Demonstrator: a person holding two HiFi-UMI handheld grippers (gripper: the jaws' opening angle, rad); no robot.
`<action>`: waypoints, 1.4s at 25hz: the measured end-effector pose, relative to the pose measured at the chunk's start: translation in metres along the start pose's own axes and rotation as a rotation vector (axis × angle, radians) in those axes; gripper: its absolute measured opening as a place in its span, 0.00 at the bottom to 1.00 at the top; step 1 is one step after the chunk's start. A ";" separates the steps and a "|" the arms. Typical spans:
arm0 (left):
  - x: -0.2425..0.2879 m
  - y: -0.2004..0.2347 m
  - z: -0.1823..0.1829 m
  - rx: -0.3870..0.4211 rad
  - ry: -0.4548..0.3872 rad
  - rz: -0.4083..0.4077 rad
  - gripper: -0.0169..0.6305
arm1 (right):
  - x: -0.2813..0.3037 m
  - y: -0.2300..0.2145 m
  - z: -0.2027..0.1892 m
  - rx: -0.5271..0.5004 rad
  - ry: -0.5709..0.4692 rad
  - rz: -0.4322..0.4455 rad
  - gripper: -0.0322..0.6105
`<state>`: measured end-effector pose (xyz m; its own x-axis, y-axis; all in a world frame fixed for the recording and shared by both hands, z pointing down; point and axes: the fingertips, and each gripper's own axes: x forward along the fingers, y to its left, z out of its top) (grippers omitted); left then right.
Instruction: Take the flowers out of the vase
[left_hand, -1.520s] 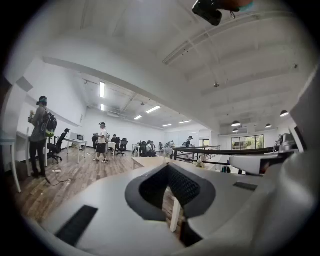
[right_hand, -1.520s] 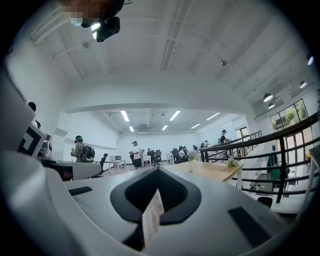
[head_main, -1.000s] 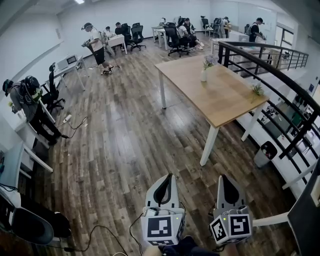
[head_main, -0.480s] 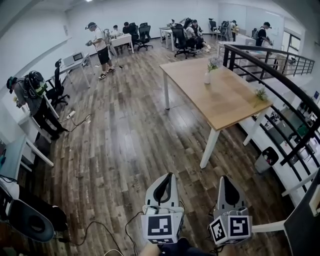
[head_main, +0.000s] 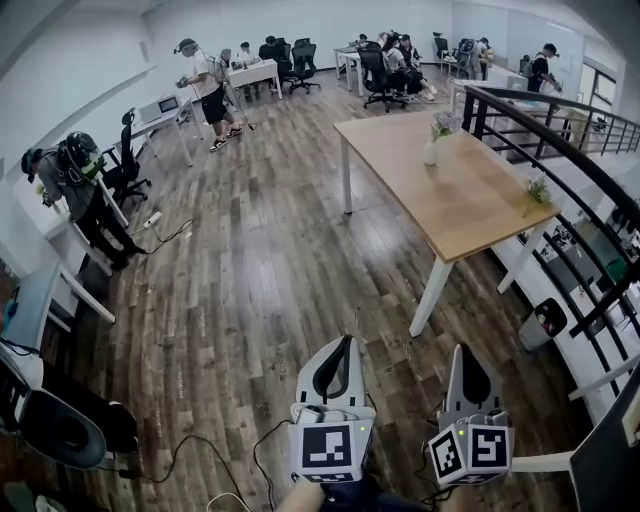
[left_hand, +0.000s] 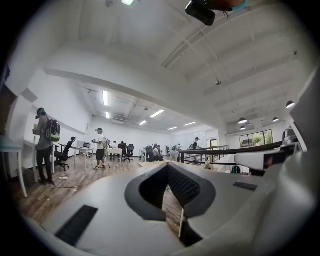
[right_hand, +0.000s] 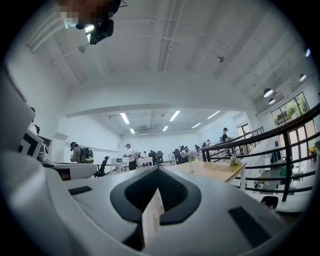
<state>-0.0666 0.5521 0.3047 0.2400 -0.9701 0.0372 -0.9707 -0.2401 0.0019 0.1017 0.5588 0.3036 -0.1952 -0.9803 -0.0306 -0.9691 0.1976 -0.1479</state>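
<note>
Left gripper (head_main: 342, 350) and right gripper (head_main: 463, 352) sit at the bottom edge of the head view. Both point level across the floor (head_main: 250, 280), and each has its jaws closed together on nothing. Their own views confirm this, with the pads meeting at the tips of the left gripper (left_hand: 168, 167) and the right gripper (right_hand: 159, 170) and only distant room beyond.

Change over the last second: the counter (head_main: 470, 200) and everything on it have drifted slightly rightward in the head view. Both grippers have kept their closed, level pose and slid a little to the right in the frame.

Task object: the flowers (head_main: 443, 122) still stand in the vase (head_main: 430, 152) toward the counter's far end, well apart from both grippers. A separate small plant (head_main: 540, 188) lies near the counter's right edge.

Reading: the approach appears under way and extraction has not begun. A gripper will probably need to reach the vase and open before the stems can be taken.
</note>
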 end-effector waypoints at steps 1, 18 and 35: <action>0.003 0.003 0.000 0.001 0.006 0.002 0.08 | 0.005 0.002 0.000 0.003 0.001 0.002 0.07; 0.144 0.054 -0.002 0.004 0.002 -0.088 0.08 | 0.147 0.004 -0.014 0.032 0.004 -0.062 0.07; 0.241 0.087 -0.008 -0.016 0.048 -0.167 0.08 | 0.247 0.003 -0.009 0.023 -0.002 -0.137 0.07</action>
<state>-0.0929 0.2980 0.3221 0.3974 -0.9140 0.0824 -0.9176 -0.3964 0.0282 0.0493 0.3168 0.3046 -0.0607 -0.9981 -0.0107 -0.9828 0.0616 -0.1739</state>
